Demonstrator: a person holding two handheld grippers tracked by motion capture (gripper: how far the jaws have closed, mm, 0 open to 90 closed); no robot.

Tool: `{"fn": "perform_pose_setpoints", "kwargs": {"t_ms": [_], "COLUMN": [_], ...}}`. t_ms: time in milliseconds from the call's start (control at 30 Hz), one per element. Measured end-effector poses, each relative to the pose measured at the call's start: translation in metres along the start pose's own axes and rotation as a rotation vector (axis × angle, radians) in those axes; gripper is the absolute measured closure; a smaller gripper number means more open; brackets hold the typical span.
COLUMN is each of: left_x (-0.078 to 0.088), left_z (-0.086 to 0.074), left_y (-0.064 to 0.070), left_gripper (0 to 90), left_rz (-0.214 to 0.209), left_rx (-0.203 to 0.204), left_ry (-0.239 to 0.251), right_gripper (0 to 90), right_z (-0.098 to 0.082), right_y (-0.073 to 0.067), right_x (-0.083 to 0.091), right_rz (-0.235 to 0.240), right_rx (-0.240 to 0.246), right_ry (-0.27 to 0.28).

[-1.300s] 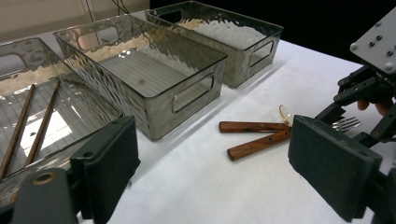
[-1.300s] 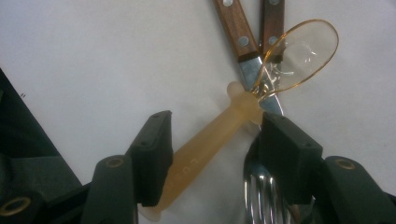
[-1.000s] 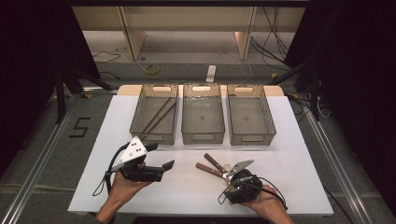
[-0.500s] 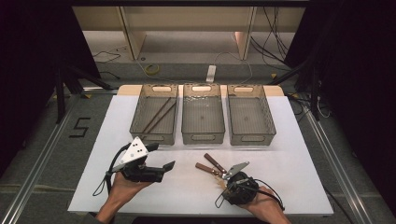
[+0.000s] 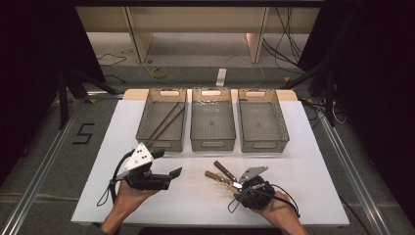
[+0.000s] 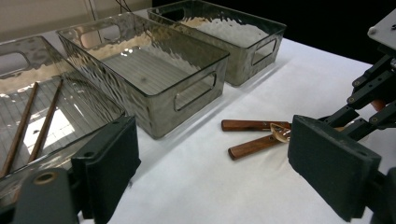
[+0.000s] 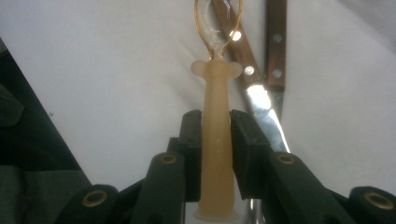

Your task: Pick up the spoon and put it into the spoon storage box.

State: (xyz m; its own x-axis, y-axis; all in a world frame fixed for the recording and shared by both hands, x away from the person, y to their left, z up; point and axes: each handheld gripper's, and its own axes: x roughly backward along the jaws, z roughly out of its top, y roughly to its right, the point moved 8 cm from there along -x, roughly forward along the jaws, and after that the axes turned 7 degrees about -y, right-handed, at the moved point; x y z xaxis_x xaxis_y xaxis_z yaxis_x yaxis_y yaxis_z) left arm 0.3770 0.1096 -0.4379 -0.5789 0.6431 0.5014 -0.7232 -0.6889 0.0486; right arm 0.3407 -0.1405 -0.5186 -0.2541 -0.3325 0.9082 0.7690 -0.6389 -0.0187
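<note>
From the high view, the right gripper [image 5: 243,183] lay on the white surface [image 5: 313,161] beside two wood-handled knives [image 5: 220,173]. In the left gripper view, the left gripper [image 6: 215,163] hung open, empty. In the right gripper view, its jaws had just been closing and clamped a pale-handled utensil [image 7: 215,140]; lifting might snag the touching knives.

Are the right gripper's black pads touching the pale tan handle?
Touching: in the right gripper view, both pads of the right gripper press the tan handle.

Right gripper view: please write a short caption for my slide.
Right gripper shut on a pale utensil handle, above two wooden-handled knives on the white table.
</note>
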Motion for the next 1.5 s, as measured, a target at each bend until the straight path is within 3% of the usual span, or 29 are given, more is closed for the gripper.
{"fn": "perform_pose_setpoints", "kwargs": {"t_ms": [167, 400, 567, 667, 833, 1500], "left_x": [0.002, 0.005, 0.006, 0.006, 0.006, 0.008], "left_z": [0.002, 0.002, 0.003, 0.003, 0.003, 0.003], "left_y": [-0.003, -0.007, -0.009, -0.009, -0.009, -0.011], "left_gripper": [16.2, 16.1, 16.1, 16.1, 16.1, 15.8], "left_rz": [-0.011, -0.014, -0.016, -0.016, -0.016, -0.018], "left_rx": [0.031, 0.063, 0.067, 0.071, 0.071, 0.084], "left_ry": [0.027, 0.049, 0.058, 0.06, 0.061, 0.073], "right_gripper": [75.8, 75.7, 75.7, 75.7, 75.7, 75.6], "right_z": [0.016, 0.041, 0.055, 0.065, 0.081, 0.14], "right_y": [0.005, 0.017, 0.031, 0.04, 0.052, 0.084], "right_x": [0.005, 0.016, 0.025, 0.03, 0.034, 0.041], "right_rz": [-0.039, -0.051, -0.053, -0.013, -0.009, -0.019], "right_rx": [0.014, 0.019, -0.014, -0.041, -0.071, -0.12], "right_ry": [0.046, 0.119, 0.167, 0.206, 0.24, 0.29]}}
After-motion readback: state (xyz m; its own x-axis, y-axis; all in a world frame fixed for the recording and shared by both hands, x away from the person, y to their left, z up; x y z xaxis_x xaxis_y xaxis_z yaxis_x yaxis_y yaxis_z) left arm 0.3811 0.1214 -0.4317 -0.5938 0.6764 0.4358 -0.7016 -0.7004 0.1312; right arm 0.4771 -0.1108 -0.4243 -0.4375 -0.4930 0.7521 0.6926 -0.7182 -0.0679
